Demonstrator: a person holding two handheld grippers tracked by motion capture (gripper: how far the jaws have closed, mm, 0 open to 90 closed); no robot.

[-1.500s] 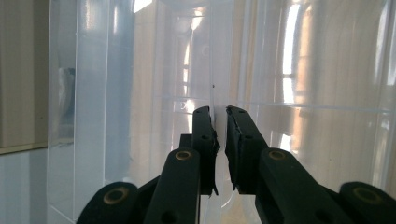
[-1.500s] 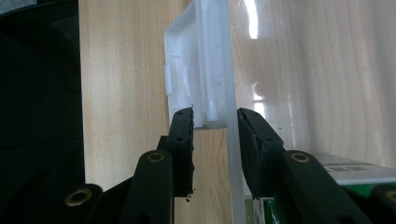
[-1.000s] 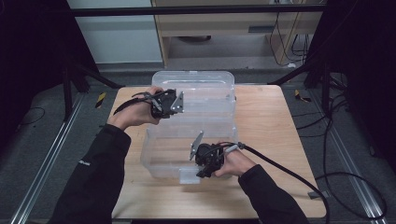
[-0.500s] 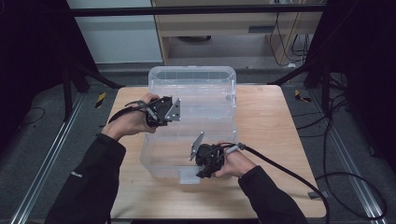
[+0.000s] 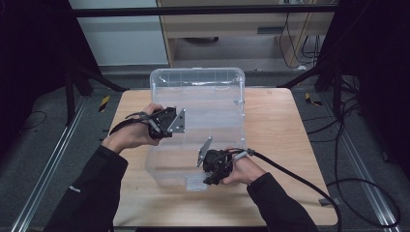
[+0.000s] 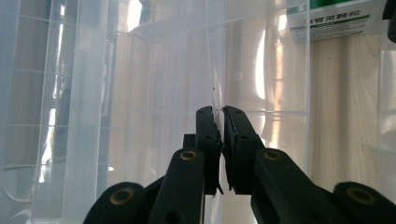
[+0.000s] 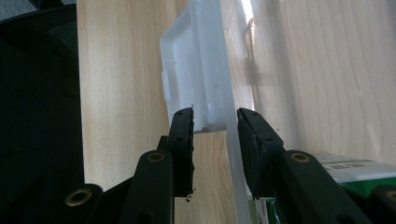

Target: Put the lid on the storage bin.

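You are working at a wooden table (image 5: 285,130) with grey floor around it and a pale cabinet (image 5: 227,29) behind. A clear plastic box (image 5: 203,96) is sitting in the middle of the table. Your left gripper (image 6: 218,140) is pinching the box's thin left wall, jaws nearly together. Your right gripper (image 7: 215,140) is holding the box's near rim, jaws set around its white edge. Its view is showing a green-and-white label (image 7: 355,172) through the plastic.
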